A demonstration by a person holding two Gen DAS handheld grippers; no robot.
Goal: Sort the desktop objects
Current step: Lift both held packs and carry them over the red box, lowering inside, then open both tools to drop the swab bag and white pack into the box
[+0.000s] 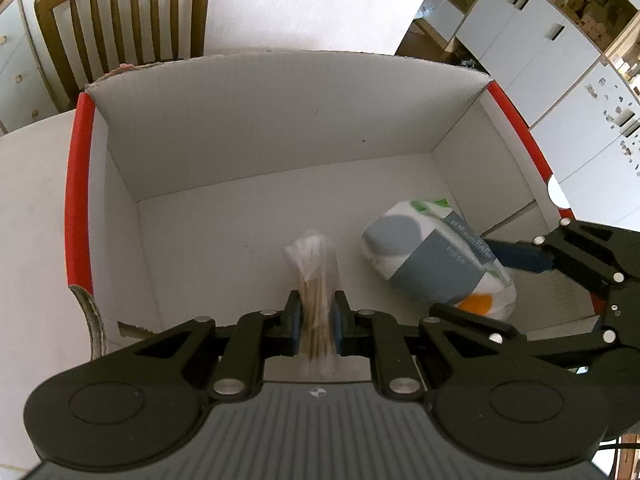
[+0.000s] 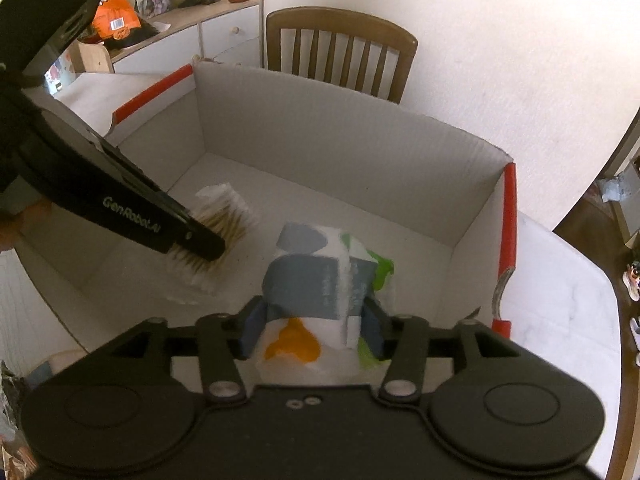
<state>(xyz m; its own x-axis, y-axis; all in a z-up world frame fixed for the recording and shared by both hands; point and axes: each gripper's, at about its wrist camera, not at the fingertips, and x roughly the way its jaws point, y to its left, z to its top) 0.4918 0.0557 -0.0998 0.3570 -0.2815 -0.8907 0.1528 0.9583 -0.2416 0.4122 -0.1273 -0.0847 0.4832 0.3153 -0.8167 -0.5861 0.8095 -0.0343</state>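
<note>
progress: both items are already down inside the box (image 1: 260, 120), so you're at the drop-off stage. I can't see anything else waiting on the tabletop (image 1: 36, 200), so no idea what's left to sort.

left gripper (image 1: 316, 320): clenched tight on the bag of sticks (image 1: 314, 264), which pokes out straight ahead of the pads, its far end over the box floor. I can't tell whether the bag touches the floor yet.

right gripper (image 2: 312, 330): jaws standing partly apart with the tissue pack (image 2: 316, 280) sitting between them. Pads look right against its sides or just off them, so I'd call it let go or very nearly.

tissue pack spot: directly ahead of your right gripper, apparently resting on the box floor, and just to the right of the left gripper's bag.

pose: both grippers tilt steeply down into the box from the near wall, side by side, left one reaching in a bit deeper.

what's left here, my guess: pop the left one open, then lift both out clear of the walls.
</note>
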